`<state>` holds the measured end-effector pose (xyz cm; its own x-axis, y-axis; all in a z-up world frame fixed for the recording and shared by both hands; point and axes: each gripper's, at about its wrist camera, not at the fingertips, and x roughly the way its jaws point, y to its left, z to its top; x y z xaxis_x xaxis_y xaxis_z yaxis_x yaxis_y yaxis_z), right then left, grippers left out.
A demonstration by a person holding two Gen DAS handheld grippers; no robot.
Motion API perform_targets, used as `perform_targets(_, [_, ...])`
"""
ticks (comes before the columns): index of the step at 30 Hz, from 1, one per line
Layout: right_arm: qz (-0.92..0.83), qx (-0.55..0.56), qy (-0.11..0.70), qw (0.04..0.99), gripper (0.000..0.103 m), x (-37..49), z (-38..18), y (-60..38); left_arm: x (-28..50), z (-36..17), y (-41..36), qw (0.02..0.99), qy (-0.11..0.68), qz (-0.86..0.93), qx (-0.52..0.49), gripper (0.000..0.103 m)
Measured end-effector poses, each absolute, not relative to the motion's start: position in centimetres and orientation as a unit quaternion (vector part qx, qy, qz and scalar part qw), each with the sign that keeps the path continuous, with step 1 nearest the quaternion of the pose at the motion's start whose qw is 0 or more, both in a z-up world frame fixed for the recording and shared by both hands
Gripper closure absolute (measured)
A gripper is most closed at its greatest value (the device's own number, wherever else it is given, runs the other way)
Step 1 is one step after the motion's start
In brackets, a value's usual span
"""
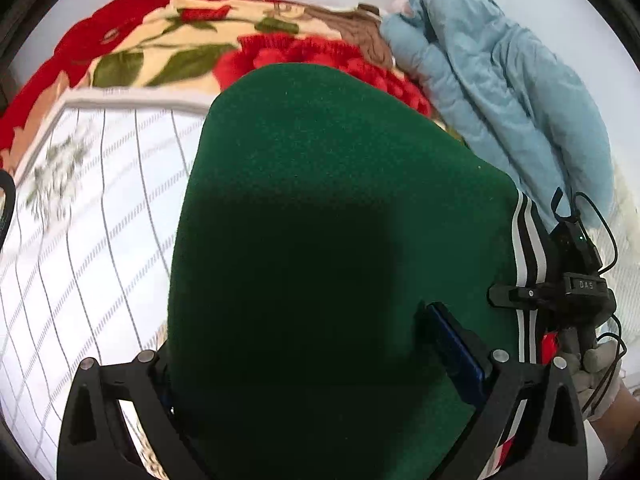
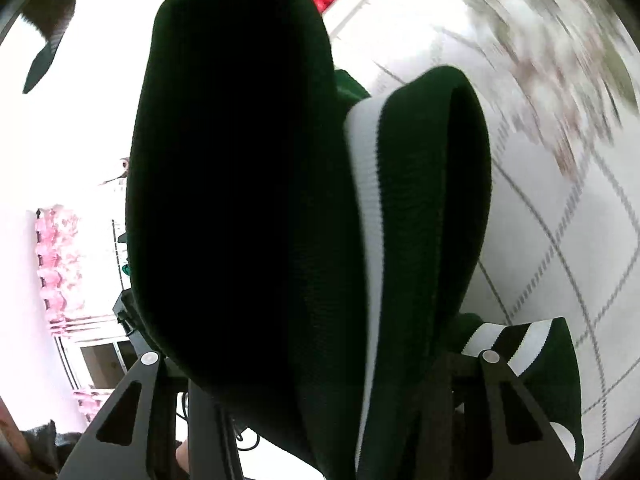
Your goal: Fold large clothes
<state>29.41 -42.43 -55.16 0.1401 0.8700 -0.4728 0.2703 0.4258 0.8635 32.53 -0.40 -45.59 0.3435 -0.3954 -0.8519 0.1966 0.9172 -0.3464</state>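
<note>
Bed sheet [image 1: 80, 240], white with grey grid lines, spreading under everything as the work surface; floral blanket [image 1: 160, 40] in red and cream lying at its far edge, and a pale blue quilted garment [image 1: 500, 80] heaped beside that, well apart from the work.

Green garment [image 1: 320, 220], a thick dark knit with black-and-white striped trim [image 1: 528, 248], hanging lifted clear of the sheet and filling most of both wrist views. Draping in broad rounded folds, no sharp creases: judged soft, limp and fairly heavy for cloth, not slippery, not fragile. Likely to sag between two holds and to swing when moved. Best taken at the striped ribbed edge or a seam corner, where the knit is doubled and firmer, with the holds kept well apart to stop the middle drooping.

Left gripper [image 1: 320, 380] standing with cloth bunched thickly between its fingers, appearing to be gripping a fold of the garment, jaws held fairly wide by the bulk.

Right gripper [image 2: 320, 380] likewise carrying a rolled fold and the striped band between its fingers, jaws at a middling gap, seemingly pressing on the cloth; pads hidden by fabric, so contact being judged, not confirmed.
</note>
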Motion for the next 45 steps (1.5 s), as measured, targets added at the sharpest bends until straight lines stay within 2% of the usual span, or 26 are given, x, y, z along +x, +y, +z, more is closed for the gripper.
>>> perform_targets(5, [0.255, 0.457, 0.603, 0.602, 0.054, 37.6, -52.3, -44.0, 38.1, -43.9, -1.1, 0.826, 0.527, -0.175, -0.1, 0.0])
perform_targets(10, [0.261, 0.435, 0.607, 0.611, 0.055, 46.8, -51.7, -43.7, 45.5, -44.5, -1.3, 0.835, 0.514, -0.163, -0.108, 0.0])
perform_targets(14, [0.268, 0.413, 0.619, 0.612, 0.055, 55.1, -53.1, -43.4, 50.8, -46.5, -0.6, 0.836, 0.516, -0.147, -0.115, 0.001])
perform_targets(21, [0.265, 0.382, 0.655, 0.596, 0.055, 66.2, -59.3, -41.2, 59.0, -52.4, 2.1, 0.819, 0.546, -0.112, -0.137, 0.001])
perform_targets(25, [0.246, 0.373, 0.673, 0.59, 0.054, 66.7, -61.9, -40.4, 60.9, -54.9, 1.9, 0.808, 0.569, -0.105, -0.113, 0.001])
perform_targets(27, [0.243, 0.359, 0.677, 0.595, 0.047, 66.6, -61.9, -40.8, 60.4, -54.9, 1.8, 0.809, 0.569, -0.107, -0.103, 0.001])
perform_targets(28, [0.232, 0.34, 0.682, 0.604, 0.036, 66.2, -61.6, -40.8, 60.0, -54.7, 1.7, 0.81, 0.568, -0.106, -0.096, 0.001])
perform_targets(29, [0.223, 0.323, 0.685, 0.613, 0.031, 65.6, -61.4, -39.7, 59.3, -54.4, 1.5, 0.812, 0.57, -0.1, -0.082, 0.001])
perform_targets(33, [0.153, 0.235, 0.68, 0.678, 0.02, 63.8, -57.4, -39.4, 57.5, -52.8, 1.6, 0.824, 0.561, -0.06, -0.045, 0.001])
perform_targets(34, [0.124, 0.208, 0.677, 0.695, 0.007, 62.9, -56.2, -39.2, 57.0, -52.2, 1.6, 0.828, 0.558, -0.049, -0.032, 0.001])
perform_targets(35, [0.097, 0.183, 0.678, 0.706, 0.0, 61.9, -55.2, -38.4, 55.8, -51.3, 1.3, 0.832, 0.554, -0.038, -0.011, 0.001])
perform_targets(39, [0.007, 0.08, 0.653, 0.753, 0.0, 55.9, -51.0, -36.0, 52.6, -48.1, 0.8, 0.841, 0.539, 0.001, 0.033, 0.001])
perform_targets(43, [-0.041, 0.031, 0.629, 0.776, 0.0, 51.0, -45.2, -35.4, 48.7, -43.2, 0.7, 0.856, 0.517, 0.02, 0.029, 0.001])
perform_targets(45, [-0.055, 0.015, 0.612, 0.789, 0.0, 48.1, -40.8, -31.1, 46.5, -40.3, 0.7, 0.861, 0.507, 0.024, 0.025, 0.0])
